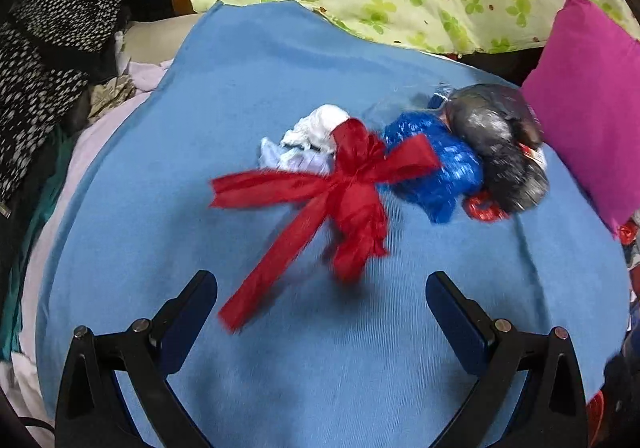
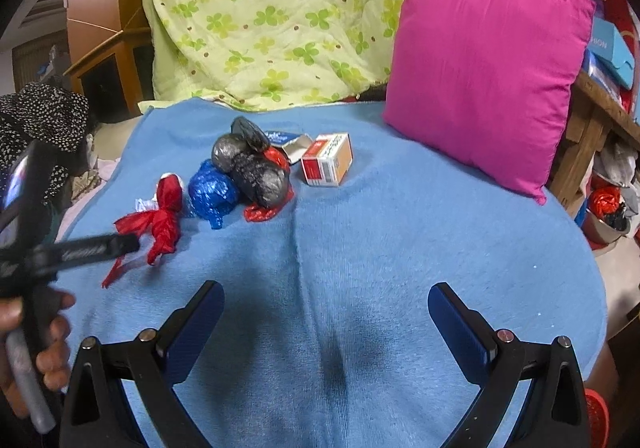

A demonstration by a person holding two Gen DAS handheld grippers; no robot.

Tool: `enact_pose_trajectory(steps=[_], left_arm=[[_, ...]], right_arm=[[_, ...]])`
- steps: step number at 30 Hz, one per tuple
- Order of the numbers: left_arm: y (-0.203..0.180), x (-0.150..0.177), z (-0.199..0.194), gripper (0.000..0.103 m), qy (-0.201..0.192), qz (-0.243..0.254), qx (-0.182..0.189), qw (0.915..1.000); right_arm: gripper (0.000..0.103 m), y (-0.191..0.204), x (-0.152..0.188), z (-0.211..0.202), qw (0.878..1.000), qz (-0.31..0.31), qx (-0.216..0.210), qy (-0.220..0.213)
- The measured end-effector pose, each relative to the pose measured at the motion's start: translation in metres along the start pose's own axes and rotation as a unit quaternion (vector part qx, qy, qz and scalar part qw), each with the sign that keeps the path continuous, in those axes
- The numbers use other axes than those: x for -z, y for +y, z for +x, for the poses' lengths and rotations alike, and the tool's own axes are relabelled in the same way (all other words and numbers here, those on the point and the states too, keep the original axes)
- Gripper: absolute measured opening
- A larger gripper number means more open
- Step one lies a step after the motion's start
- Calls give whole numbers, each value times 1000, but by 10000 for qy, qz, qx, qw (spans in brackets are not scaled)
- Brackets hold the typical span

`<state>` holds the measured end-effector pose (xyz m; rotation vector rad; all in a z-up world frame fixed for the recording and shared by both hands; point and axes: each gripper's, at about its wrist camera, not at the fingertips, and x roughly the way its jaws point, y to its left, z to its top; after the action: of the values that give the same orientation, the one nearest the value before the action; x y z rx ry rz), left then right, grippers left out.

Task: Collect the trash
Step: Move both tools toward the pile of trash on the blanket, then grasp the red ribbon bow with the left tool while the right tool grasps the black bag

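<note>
A pile of trash lies on a blue blanket. A crumpled red ribbon bag lies nearest my left gripper, which is open and empty just in front of it. Behind it are a white wad, a blue plastic wad, a black-grey bag and a red scrap. In the right wrist view the same red bag, blue wad and black bag lie far left of my open, empty right gripper. A small orange-white carton stands beside them.
A magenta pillow leans at the blanket's right. A green clover quilt is piled behind. Dark spotted cloth lies left. A wooden bench and a bowl of trash are at far right. The left gripper's body shows at left.
</note>
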<state>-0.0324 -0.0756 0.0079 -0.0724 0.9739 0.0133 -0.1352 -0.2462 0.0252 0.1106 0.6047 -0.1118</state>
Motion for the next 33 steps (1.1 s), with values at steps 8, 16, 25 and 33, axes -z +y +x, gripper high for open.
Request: enact_pose_trajectory(steps=[8,16,25,33], left_arm=[[-10,-32,42,102,75,-247,-213,9994],[-10,-41,67,46,336,-242,-19,9991],[-1,-19,37,35,-58,65,88,9999],[7,1,26,35,-285,253,199,9991]], right_arm=[[103,-9,-3,25,9998,109,-35,162],[103,-6,-21,41,9993,-16,-133,342],[103,20,-73,81,9948,-142,-989,184],[103,53,-110,145,9897,-213,-1299,566]])
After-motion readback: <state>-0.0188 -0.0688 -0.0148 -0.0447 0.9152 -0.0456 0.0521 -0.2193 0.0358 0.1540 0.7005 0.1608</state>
